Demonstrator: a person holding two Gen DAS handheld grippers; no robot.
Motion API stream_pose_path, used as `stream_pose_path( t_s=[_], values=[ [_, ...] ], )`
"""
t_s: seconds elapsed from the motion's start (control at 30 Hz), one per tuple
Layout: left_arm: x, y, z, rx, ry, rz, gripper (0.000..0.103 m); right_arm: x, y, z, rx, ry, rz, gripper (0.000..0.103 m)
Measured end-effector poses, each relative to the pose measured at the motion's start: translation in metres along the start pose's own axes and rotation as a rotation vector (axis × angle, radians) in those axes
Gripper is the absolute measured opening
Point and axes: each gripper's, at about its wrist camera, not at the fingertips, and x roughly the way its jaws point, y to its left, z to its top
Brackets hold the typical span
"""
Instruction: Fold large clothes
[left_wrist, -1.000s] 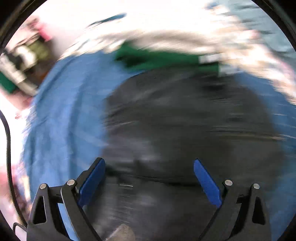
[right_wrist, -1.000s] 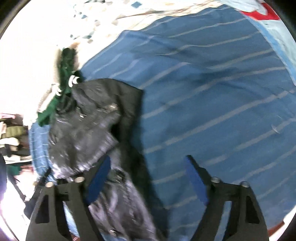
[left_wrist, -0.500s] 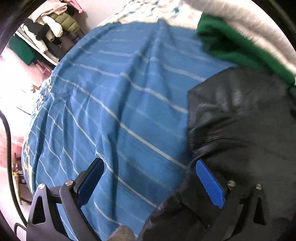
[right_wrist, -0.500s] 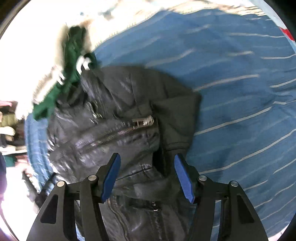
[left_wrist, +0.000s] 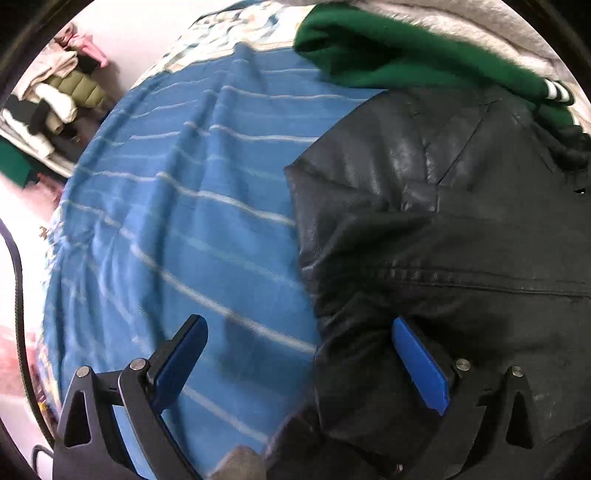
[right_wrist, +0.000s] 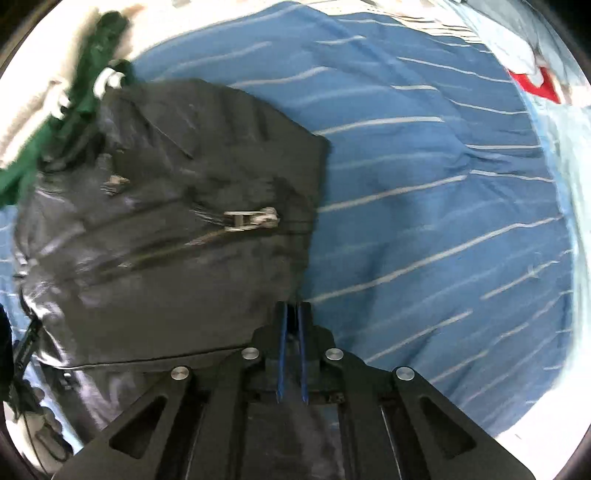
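A black leather jacket (right_wrist: 166, 229) with a metal zip pull (right_wrist: 251, 218) lies crumpled on a blue striped bedspread (right_wrist: 424, 192). My right gripper (right_wrist: 293, 308) points down at the jacket's right edge, its blue pads shut on a fold of the leather there. In the left wrist view the same jacket (left_wrist: 443, 240) fills the right half. My left gripper (left_wrist: 299, 336) is open above its left edge, one pad over the bedspread (left_wrist: 184, 221), the other over the leather.
A green garment with white cuff stripes (left_wrist: 406, 55) and a pale grey one lie just beyond the jacket. Stacked clothes (left_wrist: 55, 99) sit on shelves off the bed's left side. A light blue cloth with a red patch (right_wrist: 535, 81) lies at the far right.
The right gripper's jaws closed from wide open onto the jacket's right edge. The left gripper swung from over the jacket to its left border and sank closer to the bed.
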Motion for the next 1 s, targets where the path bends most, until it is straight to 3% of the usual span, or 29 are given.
stream_pose_path(
  t_s=[0.07,0.17,0.27,0.3,0.33,0.37,0.43,0.53,0.6,0.73,0.8,0.9,1.0],
  values=[
    [0.001,0.002,0.000,0.010,-0.012,-0.018,0.103,-0.019,0.001,0.002,0.004,-0.071,-0.012,0.009],
    [0.002,0.009,-0.004,-0.025,-0.049,-0.059,0.103,-0.036,0.018,0.003,-0.051,-0.137,0.136,0.009],
    [0.006,0.019,-0.008,-0.100,-0.053,-0.112,0.103,-0.009,0.040,0.004,-0.119,-0.038,0.234,0.009],
    [0.008,0.024,-0.010,-0.129,-0.048,-0.137,0.103,0.019,0.046,0.005,-0.127,0.047,0.198,0.009],
    [0.008,0.024,-0.010,-0.141,-0.044,-0.148,0.103,0.033,0.044,0.006,-0.128,0.074,0.185,0.008],
    [0.010,0.027,-0.010,-0.159,-0.035,-0.162,0.103,0.054,0.046,0.007,-0.143,0.085,0.163,0.000],
    [0.012,0.030,-0.009,-0.178,-0.022,-0.175,0.103,0.070,0.054,0.012,-0.177,0.086,0.141,0.000],
    [0.006,0.024,-0.010,-0.158,-0.024,-0.137,0.103,0.065,0.076,0.011,-0.251,0.079,0.036,0.000],
    [-0.006,0.020,-0.009,-0.153,-0.007,-0.079,0.103,0.050,0.081,0.008,-0.291,0.064,0.019,0.003],
    [-0.040,0.021,-0.017,-0.174,-0.007,0.003,0.103,-0.009,0.037,-0.009,-0.243,-0.016,0.170,0.029],
    [-0.064,0.017,-0.031,-0.180,-0.018,0.056,0.103,-0.023,0.013,-0.021,-0.234,-0.045,0.178,0.046],
    [-0.089,0.002,-0.057,-0.182,0.003,0.135,0.103,-0.012,-0.016,-0.034,-0.261,-0.016,0.191,0.047],
    [-0.097,-0.031,-0.092,-0.162,0.062,0.230,0.103,0.024,-0.030,-0.041,-0.277,0.068,0.278,0.047]
  ],
)
